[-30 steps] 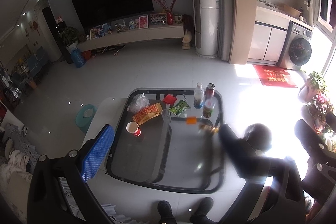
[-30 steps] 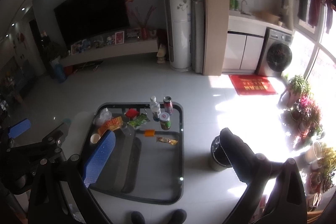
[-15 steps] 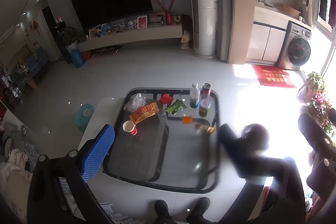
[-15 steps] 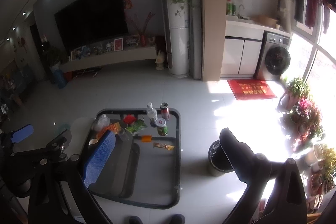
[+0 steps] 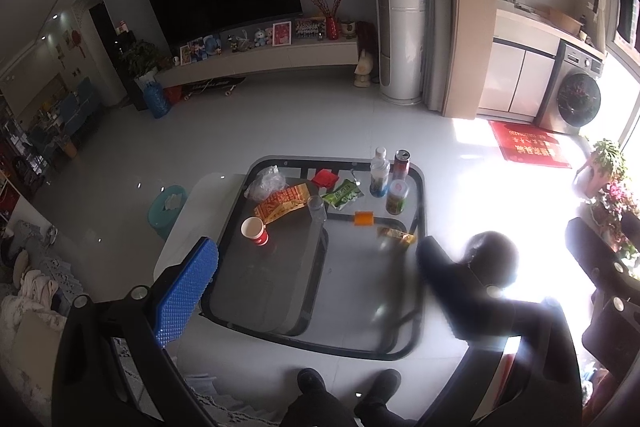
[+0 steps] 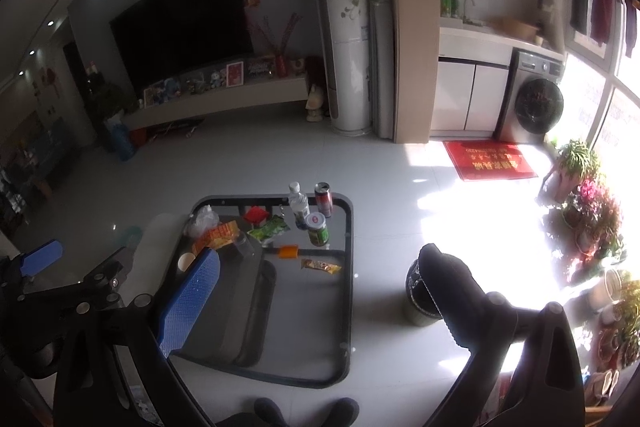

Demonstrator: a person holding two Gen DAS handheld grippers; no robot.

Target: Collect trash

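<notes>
Read from the left of the frames: the left gripper sits low in the left wrist view, fingers spread wide with nothing between them, held high above the glass coffee table, probably so the whole litter can be surveyed before a pick. At centre frame the trash lies along the table's far half: a clear plastic bag, an orange snack wrapper, a red paper cup, an empty clear cup, a red wrapper, a green packet, a water bottle, a red can, a green jar, a small orange piece and a yellow wrapper. Further right, the dark waste bin stands on the floor just beside the table, handy for drops. The right gripper is likewise spread wide and empty, raised between table and bin.
</notes>
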